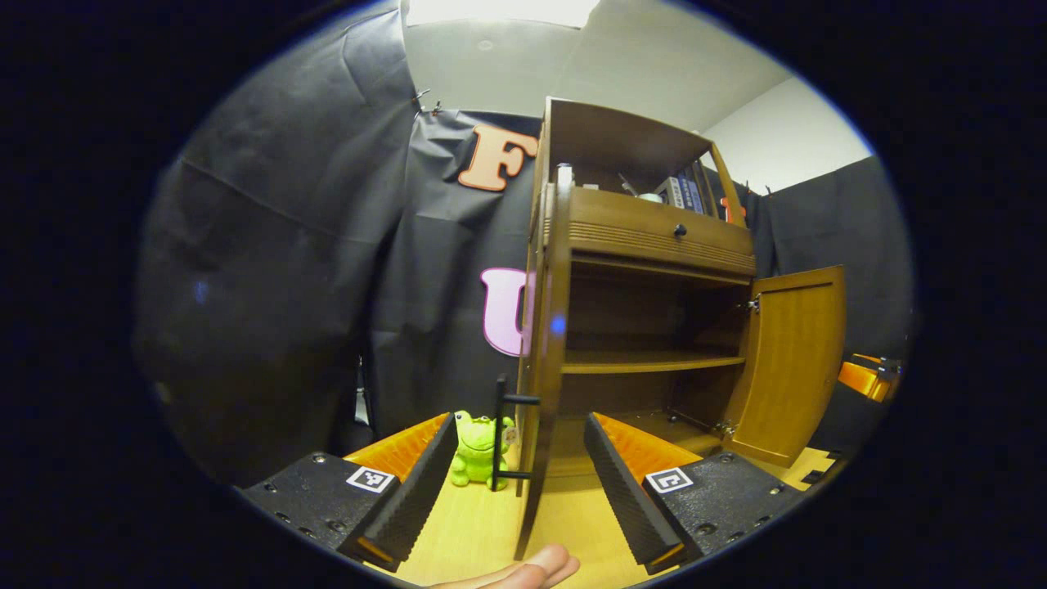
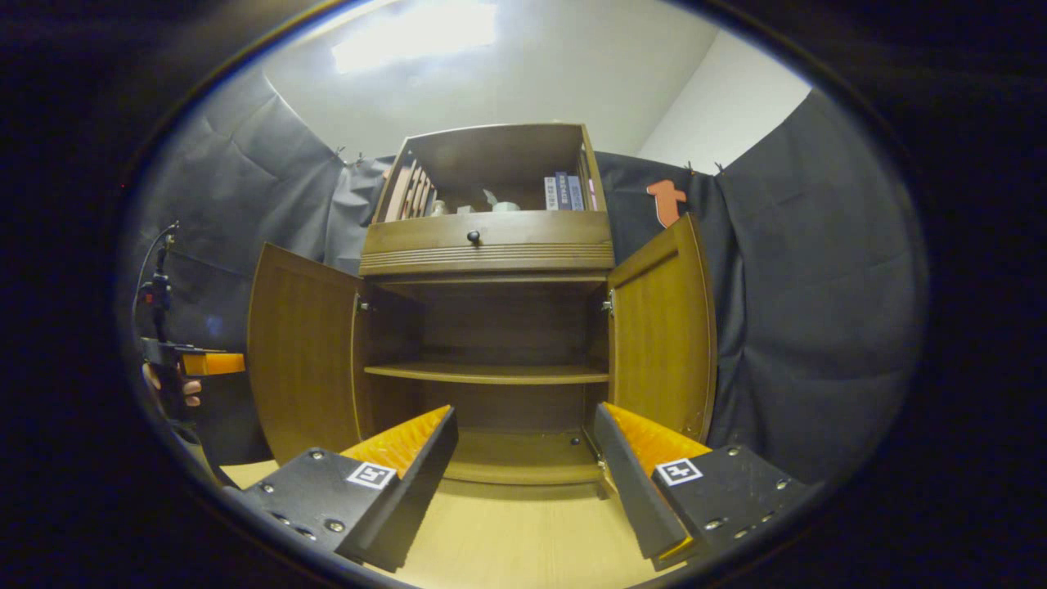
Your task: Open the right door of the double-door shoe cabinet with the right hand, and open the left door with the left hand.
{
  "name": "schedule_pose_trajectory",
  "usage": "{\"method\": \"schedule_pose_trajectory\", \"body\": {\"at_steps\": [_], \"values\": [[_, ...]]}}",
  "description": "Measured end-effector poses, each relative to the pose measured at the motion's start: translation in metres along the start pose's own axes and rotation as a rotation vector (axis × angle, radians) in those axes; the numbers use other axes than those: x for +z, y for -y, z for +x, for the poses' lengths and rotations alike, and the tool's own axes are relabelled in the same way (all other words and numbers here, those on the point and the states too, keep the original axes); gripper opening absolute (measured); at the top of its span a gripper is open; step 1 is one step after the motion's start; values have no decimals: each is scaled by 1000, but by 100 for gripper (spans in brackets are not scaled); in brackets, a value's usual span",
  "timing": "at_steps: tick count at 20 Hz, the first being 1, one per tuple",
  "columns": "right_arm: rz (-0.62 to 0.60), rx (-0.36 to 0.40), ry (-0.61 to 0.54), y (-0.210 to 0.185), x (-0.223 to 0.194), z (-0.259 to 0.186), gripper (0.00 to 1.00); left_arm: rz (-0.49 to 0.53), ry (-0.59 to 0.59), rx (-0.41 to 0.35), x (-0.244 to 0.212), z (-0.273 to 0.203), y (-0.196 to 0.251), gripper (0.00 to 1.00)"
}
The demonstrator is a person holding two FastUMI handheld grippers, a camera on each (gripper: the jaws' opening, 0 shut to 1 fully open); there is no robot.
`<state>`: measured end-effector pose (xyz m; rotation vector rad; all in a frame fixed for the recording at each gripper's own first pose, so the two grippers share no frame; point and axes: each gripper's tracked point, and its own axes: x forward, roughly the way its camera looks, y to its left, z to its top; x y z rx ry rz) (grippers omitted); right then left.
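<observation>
The brown shoe cabinet (image 2: pixel 491 245) stands with both lower doors swung open. In the right gripper view the left door (image 2: pixel 303 360) and right door (image 2: pixel 662 327) flank the bare inner shelf (image 2: pixel 491 374). My right gripper (image 2: pixel 525 417) is open in front of the cabinet's middle, holding nothing. In the left gripper view the left door (image 1: pixel 536 368) is seen edge-on, with its black handle (image 1: pixel 501 433) on its left face. My left gripper (image 1: pixel 519 429) is open, and the door's edge and handle stand between its fingers untouched. The right door (image 1: pixel 793 368) hangs open farther off.
A green frog toy (image 1: pixel 474 450) sits on the wooden floor (image 1: pixel 466 532) left of the open door. A drawer with a knob (image 2: pixel 473 237) and books (image 2: pixel 564 192) top the cabinet. A hand holds the left gripper (image 2: pixel 192 364) far left. A fingertip (image 1: pixel 523 571) shows below.
</observation>
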<state>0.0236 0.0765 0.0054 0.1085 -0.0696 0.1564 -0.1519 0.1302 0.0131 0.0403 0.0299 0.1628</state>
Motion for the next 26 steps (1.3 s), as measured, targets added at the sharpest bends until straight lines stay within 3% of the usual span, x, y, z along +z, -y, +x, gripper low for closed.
{"method": "schedule_pose_trajectory", "body": {"at_steps": [1, 7, 15, 21, 26], "values": [[10, -6, 5, 5, 2, -1, 100, 10, 10, -1, 7, 0, 9, 96], [31, 0, -1, 22, 6, -13, 99, -5, -10, -51, 14, 9, 76, 92], [51, -50, -11, 59, 7, -12, 99, -45, 44, -260, 27, 15, 213, 96], [61, -67, -39, 71, 1, 0, 99, -44, 64, -388, 28, 28, 286, 92], [31, -141, -33, 88, -4, 13, 99, -11, 17, -379, -2, 66, 302, 92]]}}
